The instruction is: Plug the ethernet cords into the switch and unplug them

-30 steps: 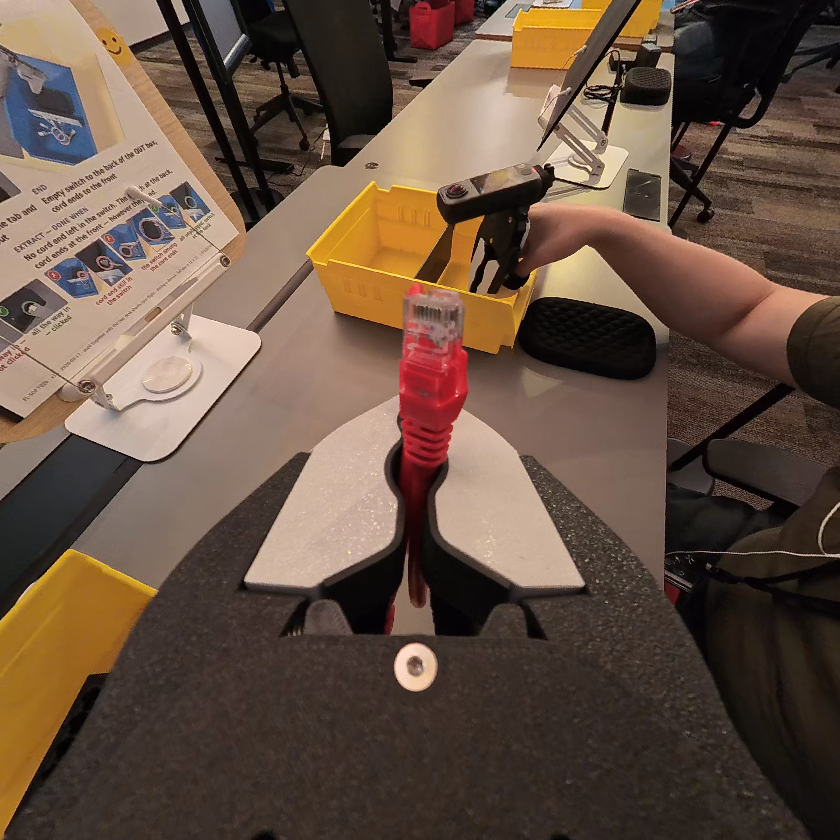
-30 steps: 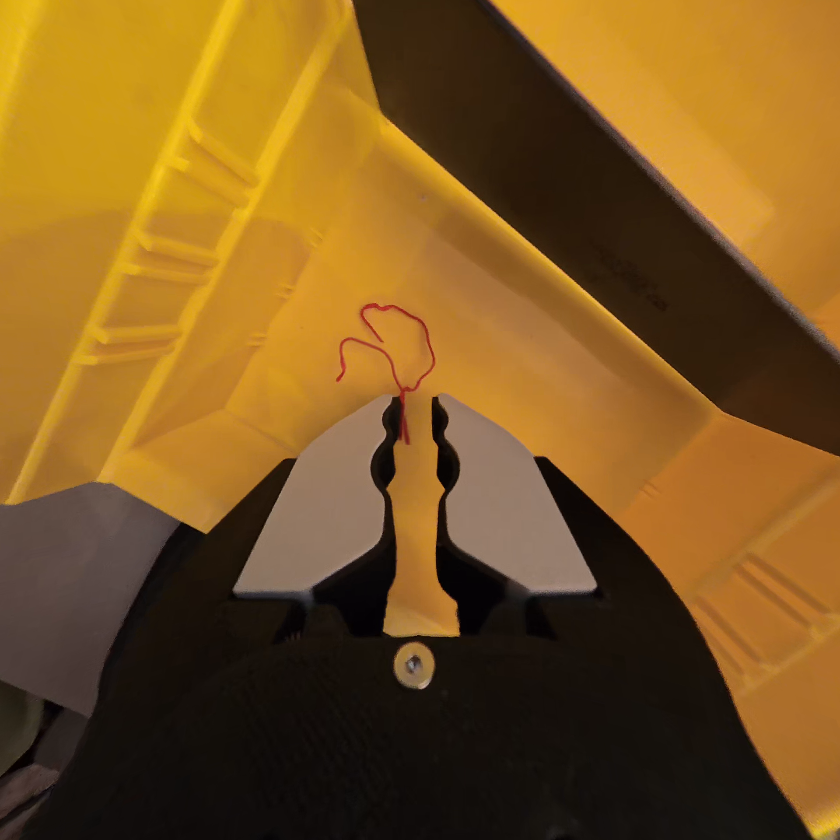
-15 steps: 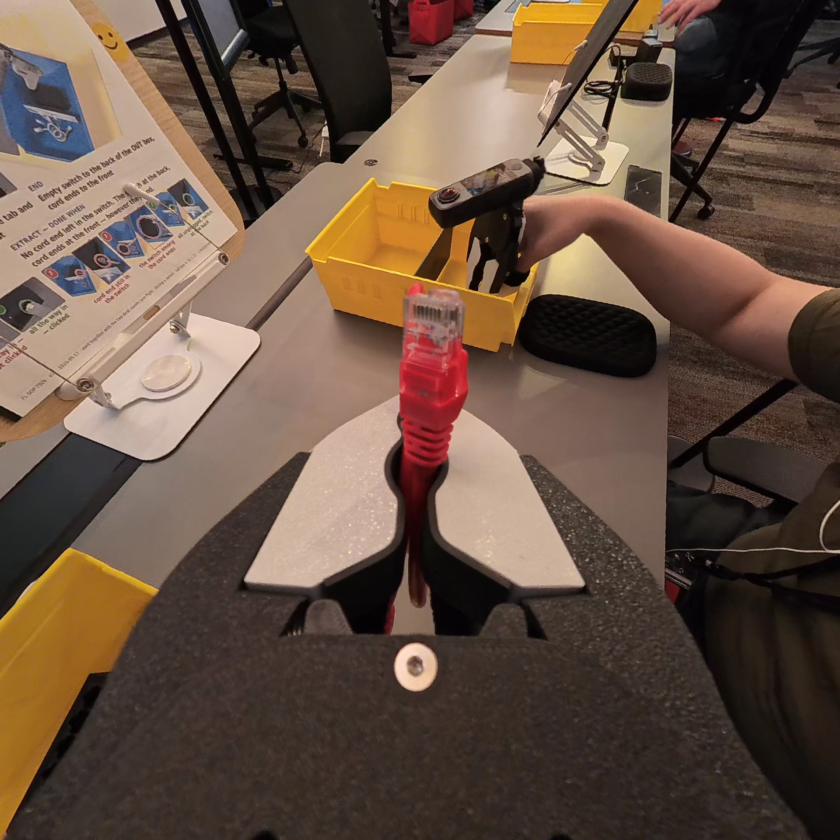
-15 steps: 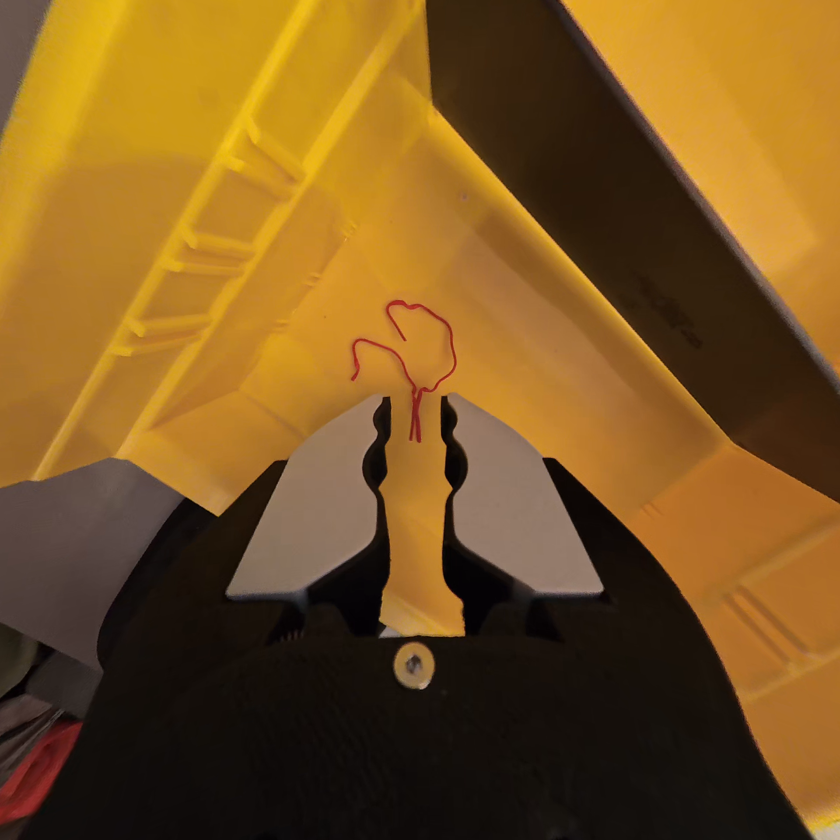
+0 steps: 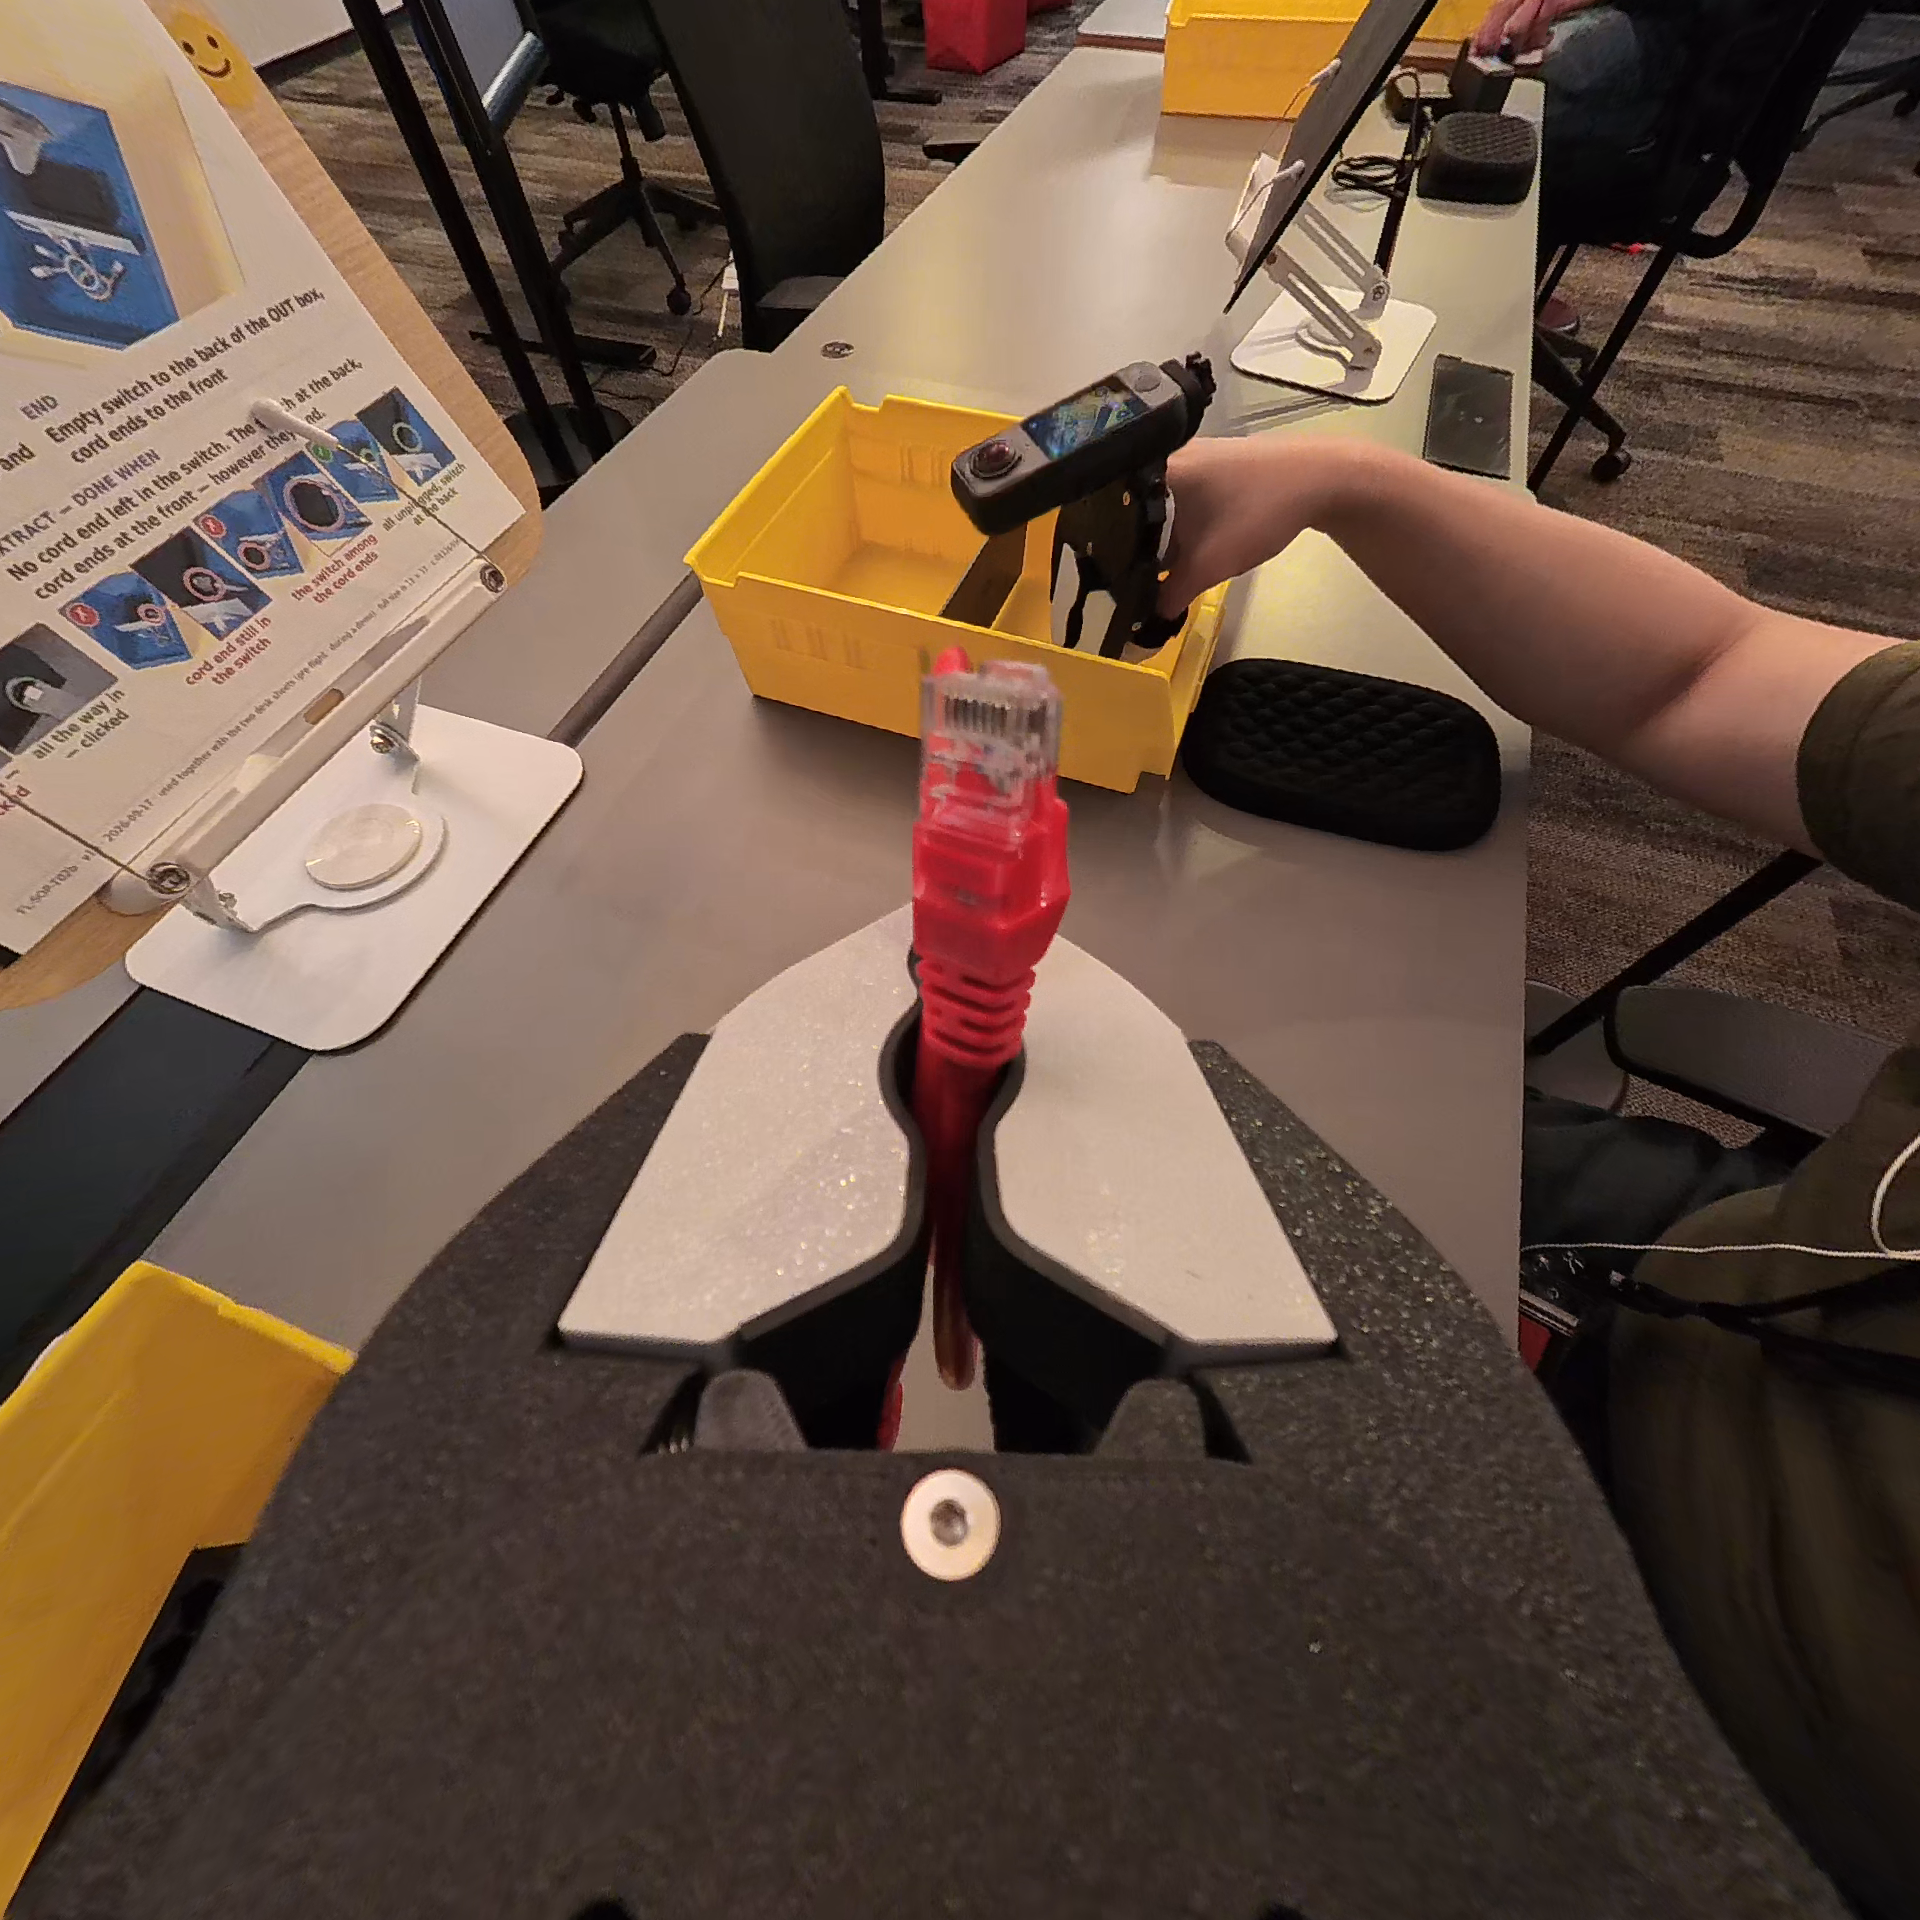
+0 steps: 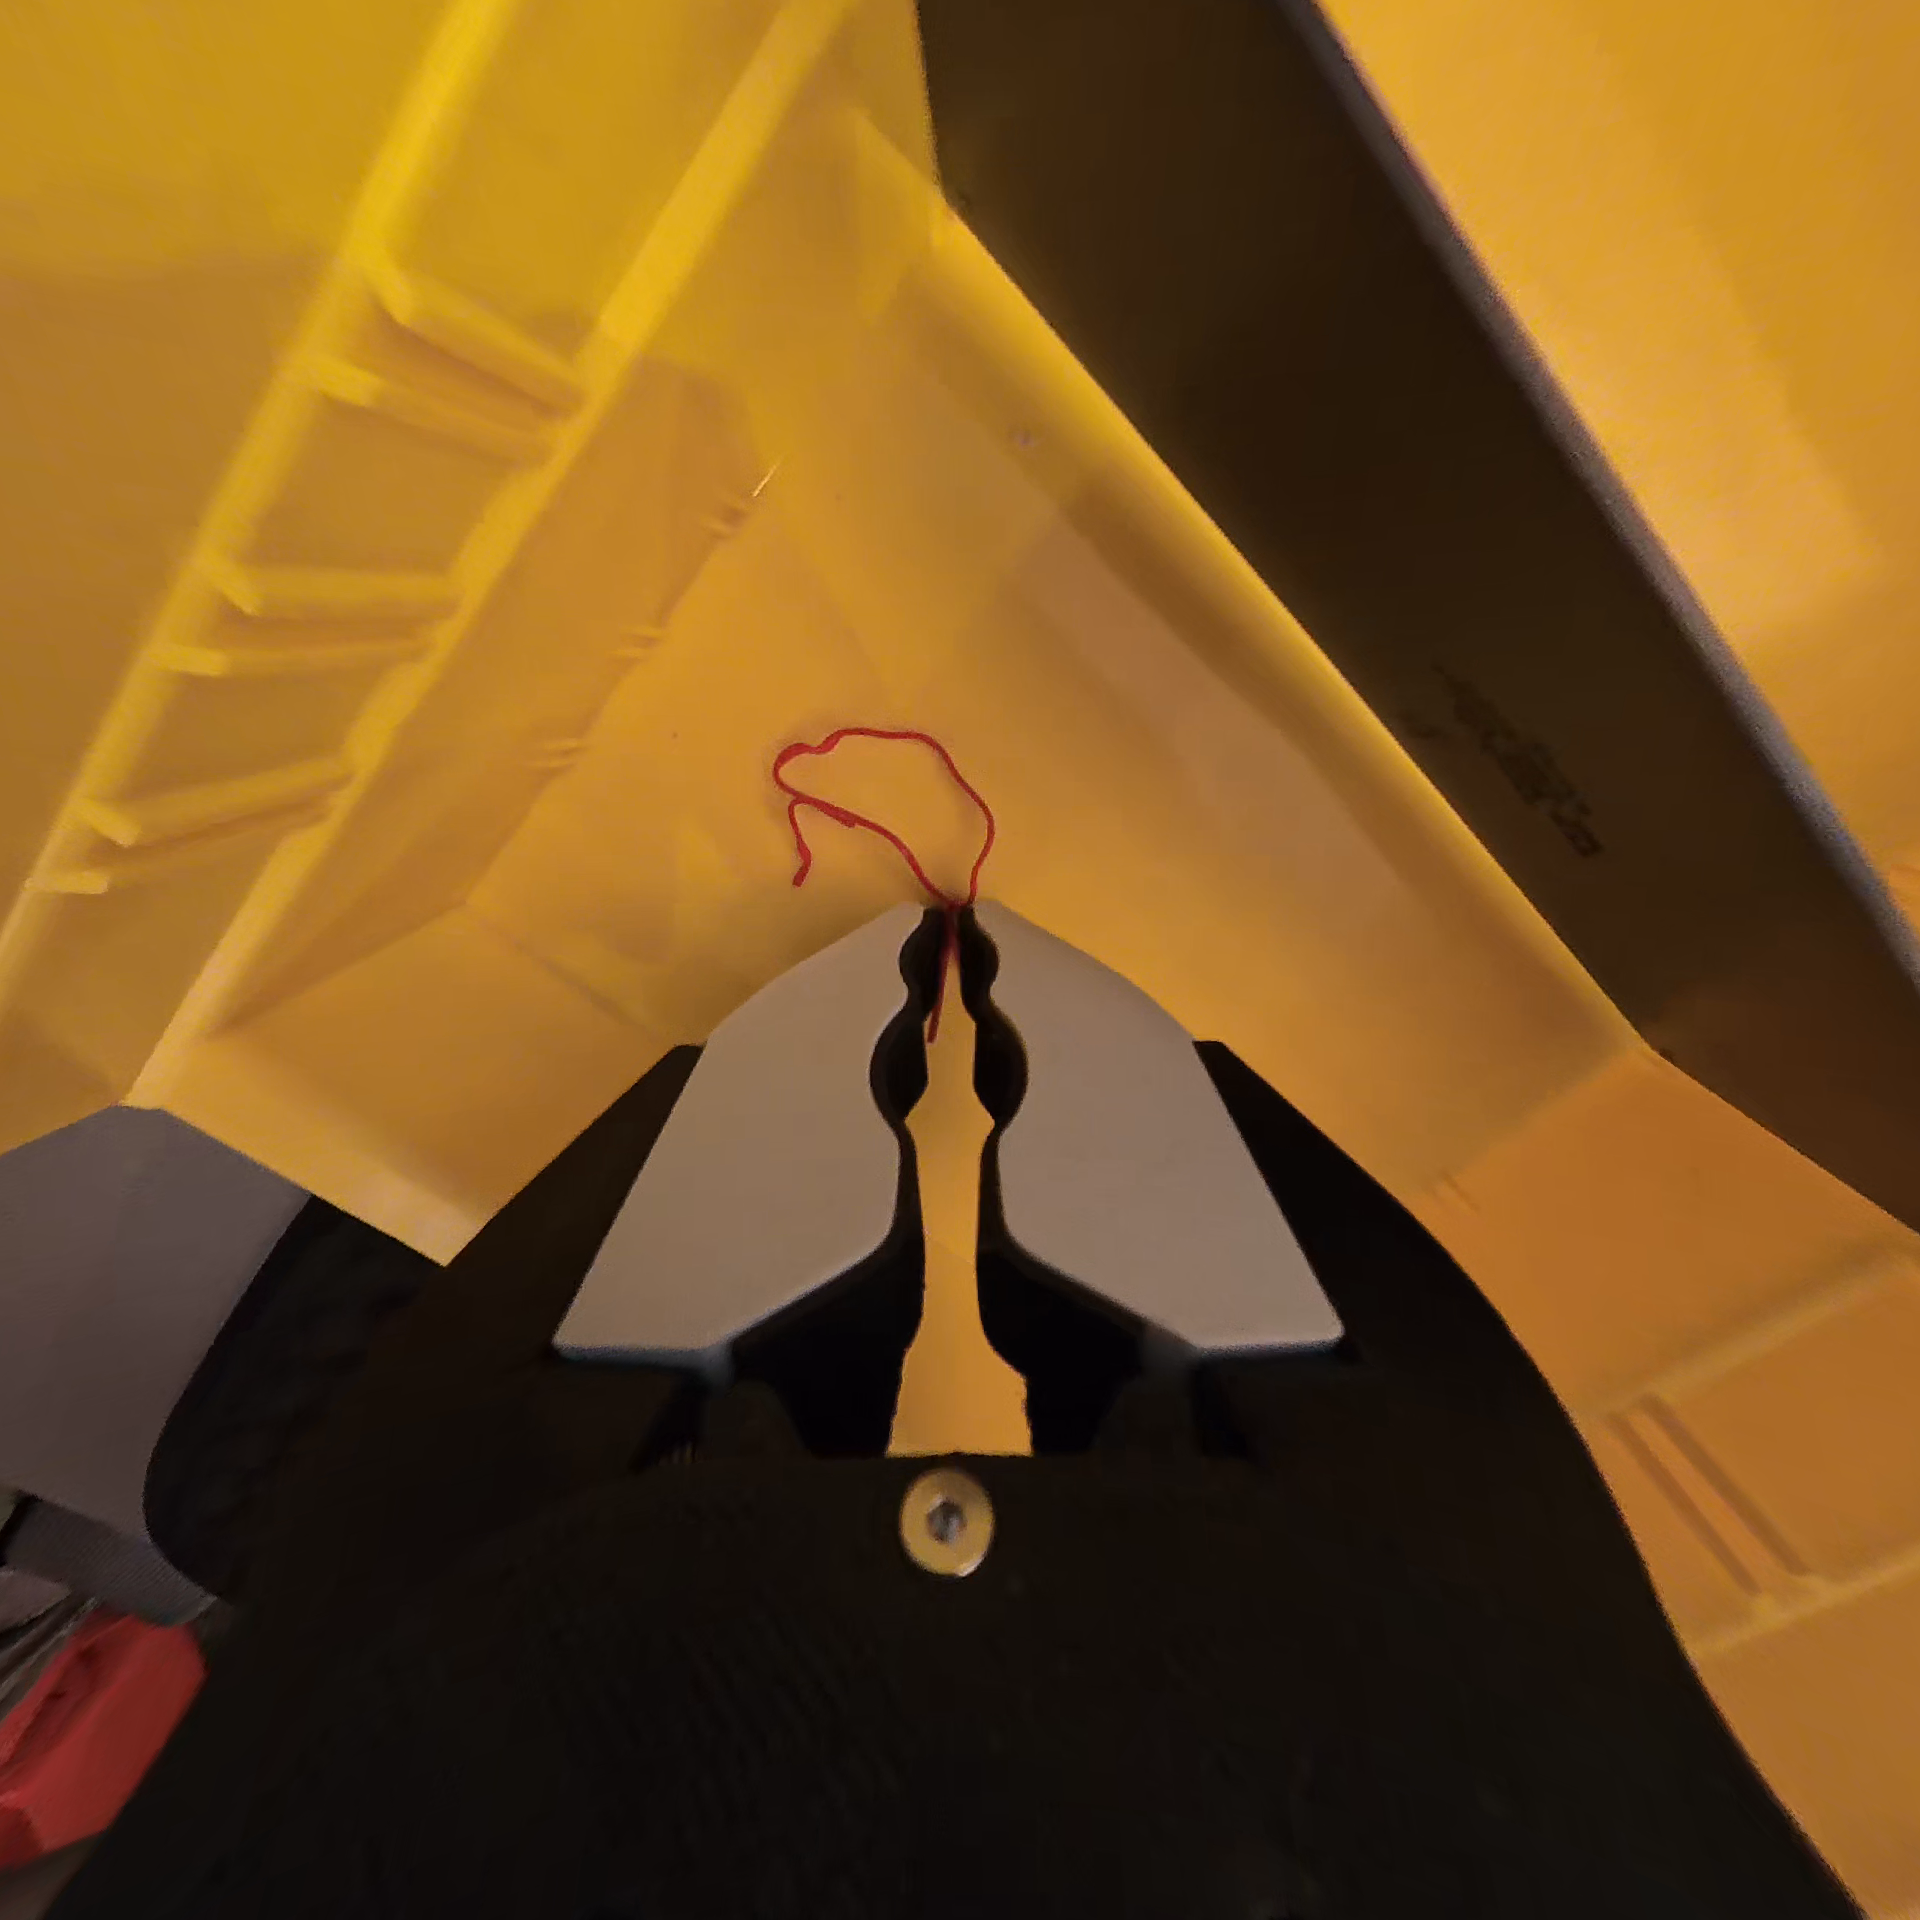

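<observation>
The left tongs [image 5: 961, 1023] are clamped narrow on a red ethernet cord [image 5: 982, 904], gripping it at the ribbed boot just behind the plug. The clear plug stands upright above the tips, held in the air over the grey worktop [image 5: 727, 862] and touching nothing else.

The right tongs [image 6: 945, 914] are down inside a yellow bin [image 6: 520, 468], their tips drawn almost together and pinching a thin red thread [image 6: 883, 774]. The thread loops out ahead of the tips over the bin floor. A dark divider [image 6: 1403, 520] slants across the bin just to the right of the tongs.

In the left wrist view the same bin [image 5: 831, 623] sits toward the far middle of the worktop, with a hand [image 5: 1236, 520] holding the right tool in it. A black padded rest [image 5: 1345, 753] lies just beside the bin, at the worktop's right edge. An instruction board [image 5: 208, 468] on a white stand [image 5: 343, 894] occupies the left edge, and another yellow bin [image 5: 125, 1455] shows at the near left corner. No switch can be made out in either view.
</observation>
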`<state>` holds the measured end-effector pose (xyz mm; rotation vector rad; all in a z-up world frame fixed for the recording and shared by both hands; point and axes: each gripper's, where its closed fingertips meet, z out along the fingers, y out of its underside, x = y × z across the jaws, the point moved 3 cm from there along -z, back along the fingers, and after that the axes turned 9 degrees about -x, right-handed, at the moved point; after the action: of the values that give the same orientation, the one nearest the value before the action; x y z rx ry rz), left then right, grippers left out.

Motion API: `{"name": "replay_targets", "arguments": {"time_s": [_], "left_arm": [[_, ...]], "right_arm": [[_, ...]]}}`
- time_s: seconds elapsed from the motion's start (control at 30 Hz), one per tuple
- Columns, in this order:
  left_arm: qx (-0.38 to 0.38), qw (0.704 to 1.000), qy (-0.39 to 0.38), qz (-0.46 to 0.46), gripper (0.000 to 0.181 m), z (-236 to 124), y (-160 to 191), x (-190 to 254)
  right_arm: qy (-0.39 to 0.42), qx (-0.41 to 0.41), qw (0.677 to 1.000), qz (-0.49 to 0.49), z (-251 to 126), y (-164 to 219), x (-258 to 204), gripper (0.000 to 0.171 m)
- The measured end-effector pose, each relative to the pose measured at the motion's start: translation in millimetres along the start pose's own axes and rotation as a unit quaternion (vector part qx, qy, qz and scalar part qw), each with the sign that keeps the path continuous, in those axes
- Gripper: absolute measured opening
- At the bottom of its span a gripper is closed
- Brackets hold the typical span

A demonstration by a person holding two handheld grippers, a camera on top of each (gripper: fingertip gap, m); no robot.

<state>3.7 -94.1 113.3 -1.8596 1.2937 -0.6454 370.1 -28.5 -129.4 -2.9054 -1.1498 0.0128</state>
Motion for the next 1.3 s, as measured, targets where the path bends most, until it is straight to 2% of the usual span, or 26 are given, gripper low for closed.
{"name": "replay_targets", "arguments": {"time_s": [0.13,0.3,0.6,0.8,0.93,1.07,1.17,1.3], "left_arm": [[0.004,1.000,-0.003,0.001,0.000,-2.4,-0.6,0.2],[0.016,1.000,-0.012,-0.002,0.000,-10.0,-1.9,-2.0],[0.046,0.997,-0.061,-0.015,0.000,-40.1,-0.5,-12.6],[0.067,0.995,-0.077,-0.017,0.000,-56.9,-0.5,-13.8],[0.081,0.990,-0.112,-0.022,0.000,-74.5,1.4,-17.4],[0.100,0.975,-0.192,-0.042,0.000,-106.4,9.1,-28.2],[0.123,0.963,-0.232,-0.057,0.000,-131.5,15.8,-32.0],[0.161,0.958,-0.228,-0.067,0.000,-152.8,20.2,-30.6]], "right_arm": [[-0.003,0.033,0.999,0.007,-5.0,-0.2,3.0,0.004],[0.002,0.123,0.992,0.019,-40.8,4.4,1.6,0.004],[0.062,0.191,0.979,0.042,-80.4,22.8,5.0,0.004],[0.086,0.252,0.963,0.044,-111.1,19.0,-5.7,0.004],[0.093,0.316,0.944,0.011,-140.4,-1.3,-36.3,0.004],[0.077,0.370,0.924,-0.062,-161.8,-43.1,-90.8,0.004],[0.070,0.375,0.916,-0.122,-165.5,-79.0,-134.6,0.004],[0.054,0.368,0.911,-0.179,-161.8,-120.6,-182.3,0.004]]}}
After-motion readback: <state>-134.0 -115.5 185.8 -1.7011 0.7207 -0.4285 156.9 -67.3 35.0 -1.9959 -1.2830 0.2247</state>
